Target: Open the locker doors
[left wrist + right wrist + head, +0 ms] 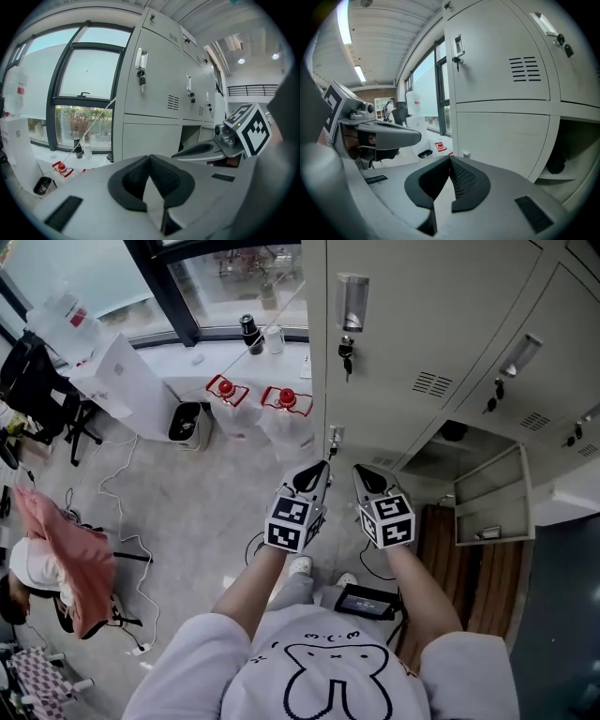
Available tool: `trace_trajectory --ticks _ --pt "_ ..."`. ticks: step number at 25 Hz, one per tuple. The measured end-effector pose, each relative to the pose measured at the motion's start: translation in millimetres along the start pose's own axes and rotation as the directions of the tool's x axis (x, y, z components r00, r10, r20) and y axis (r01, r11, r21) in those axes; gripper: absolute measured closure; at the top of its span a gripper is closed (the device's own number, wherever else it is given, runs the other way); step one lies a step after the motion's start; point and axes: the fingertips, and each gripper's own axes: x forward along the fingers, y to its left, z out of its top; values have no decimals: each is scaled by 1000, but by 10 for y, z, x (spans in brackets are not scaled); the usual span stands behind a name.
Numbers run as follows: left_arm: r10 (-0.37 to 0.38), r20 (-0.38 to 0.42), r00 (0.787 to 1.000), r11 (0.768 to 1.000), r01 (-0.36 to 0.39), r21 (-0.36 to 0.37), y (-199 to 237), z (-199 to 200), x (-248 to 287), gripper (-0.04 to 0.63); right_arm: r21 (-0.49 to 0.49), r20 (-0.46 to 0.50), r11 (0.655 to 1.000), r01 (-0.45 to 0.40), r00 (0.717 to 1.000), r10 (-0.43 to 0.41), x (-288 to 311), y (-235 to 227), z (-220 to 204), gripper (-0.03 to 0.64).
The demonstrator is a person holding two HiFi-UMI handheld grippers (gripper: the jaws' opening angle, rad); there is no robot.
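Note:
Grey metal lockers (422, 343) rise ahead of me. The upper left door (150, 75) is closed, with a handle (353, 301) and keys (346, 354) hanging in its lock. Below it, the lower door (501, 136) is closed too. To its right a lower compartment (450, 451) stands open, its door (494, 495) swung out. My left gripper (322, 467) and right gripper (358, 471) are held side by side in front of the lower closed door, apart from it. Both are shut with nothing between the pads (161, 176) (461, 180).
Two water jugs with red caps (225, 390) (286, 399) and a black bin (185, 421) sit by the window to the left. A chair with pink cloth (70, 554) and cables lie on the floor at left. A small device (364, 601) is by my feet, beside a wooden bench (464, 568).

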Motion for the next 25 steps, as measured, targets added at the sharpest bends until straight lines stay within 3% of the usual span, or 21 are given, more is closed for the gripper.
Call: trace_trajectory --ticks 7,13,19,25 --pt "-39 -9 999 998 40 39 354 -14 75 595 39 -63 992 124 991 -121 624 -64 -190 611" --pt "-82 2 997 994 82 72 547 44 119 595 41 -95 988 150 985 -146 1174 -92 -258 488" --pt "-129 -24 991 980 132 149 642 -78 139 595 57 -194 973 226 958 -211 1633 -283 -419 483" --pt "-106 -37 994 985 110 135 892 -237 104 595 95 -213 960 262 948 -238 1865 -376 -510 483"
